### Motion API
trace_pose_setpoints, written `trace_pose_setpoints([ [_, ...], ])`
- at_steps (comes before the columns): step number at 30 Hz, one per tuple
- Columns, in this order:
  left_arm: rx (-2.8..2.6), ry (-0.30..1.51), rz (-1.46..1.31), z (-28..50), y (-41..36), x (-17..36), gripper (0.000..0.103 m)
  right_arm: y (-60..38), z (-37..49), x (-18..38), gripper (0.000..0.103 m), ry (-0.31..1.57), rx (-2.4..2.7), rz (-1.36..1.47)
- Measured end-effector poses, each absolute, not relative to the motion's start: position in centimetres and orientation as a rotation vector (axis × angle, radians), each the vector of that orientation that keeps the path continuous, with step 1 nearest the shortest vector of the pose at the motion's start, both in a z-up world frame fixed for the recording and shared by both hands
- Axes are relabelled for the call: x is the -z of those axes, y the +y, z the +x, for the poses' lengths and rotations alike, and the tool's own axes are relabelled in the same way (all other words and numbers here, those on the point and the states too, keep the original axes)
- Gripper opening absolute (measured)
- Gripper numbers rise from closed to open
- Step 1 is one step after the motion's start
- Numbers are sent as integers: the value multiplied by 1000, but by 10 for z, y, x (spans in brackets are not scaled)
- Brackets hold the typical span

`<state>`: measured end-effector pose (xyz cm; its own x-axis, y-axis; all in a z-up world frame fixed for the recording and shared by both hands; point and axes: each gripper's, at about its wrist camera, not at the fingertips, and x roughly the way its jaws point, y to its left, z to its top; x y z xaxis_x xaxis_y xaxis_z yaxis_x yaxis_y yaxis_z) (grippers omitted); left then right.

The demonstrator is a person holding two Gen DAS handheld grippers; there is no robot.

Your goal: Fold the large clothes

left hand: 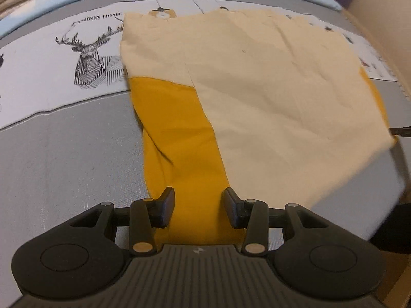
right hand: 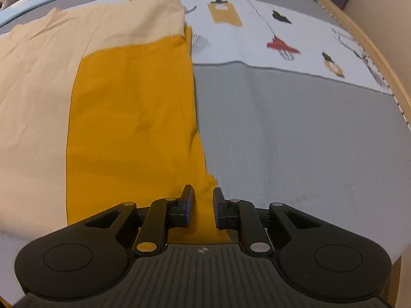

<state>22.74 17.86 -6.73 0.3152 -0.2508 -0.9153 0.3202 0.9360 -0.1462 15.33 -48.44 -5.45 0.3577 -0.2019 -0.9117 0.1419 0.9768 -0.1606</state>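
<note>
1. My left gripper [left hand: 199, 209] is wide open, jaws apart over the mustard strip of the garment [left hand: 244, 89]; nothing is held.
2. My right gripper [right hand: 203, 206] is partly open, a narrow gap between the jaws, with the mustard edge lying in that gap; the jaws are not pressed on it.
3. The garment, cream with mustard panels, lies mostly flat on the grey bedcover [right hand: 295, 141], its far edge over the white printed band [left hand: 38, 59].

A grey cloth [right hand: 295, 133] is covering the table, its white border [left hand: 38, 77] showing a deer print [left hand: 90, 61] and hanging tags [right hand: 226, 12].
</note>
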Motion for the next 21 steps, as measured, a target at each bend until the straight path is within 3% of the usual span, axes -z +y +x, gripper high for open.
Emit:
trace_pose_setpoints([
  [3, 253, 1325, 220, 216, 181, 94, 48, -488, 145, 59, 16, 1214, 231, -54],
  [7, 183, 1175, 219, 203, 188, 57, 47, -491, 137, 41, 16, 1193, 289, -25],
  [10, 119, 979, 92, 189, 196, 6, 47, -488, 124, -4, 18, 1010, 346, -7],
  [15, 103, 778, -109, 143, 182, -40, 50, -459, 79, -92, 33, 644, 312, 76],
  [18, 89, 751, -220, 126, 165, -23, 54, -424, 46, -114, 45, 500, 211, 79],
  [21, 93, 778, -218, 113, 138, 11, 53, -387, 17, -107, 46, 427, 140, 40],
])
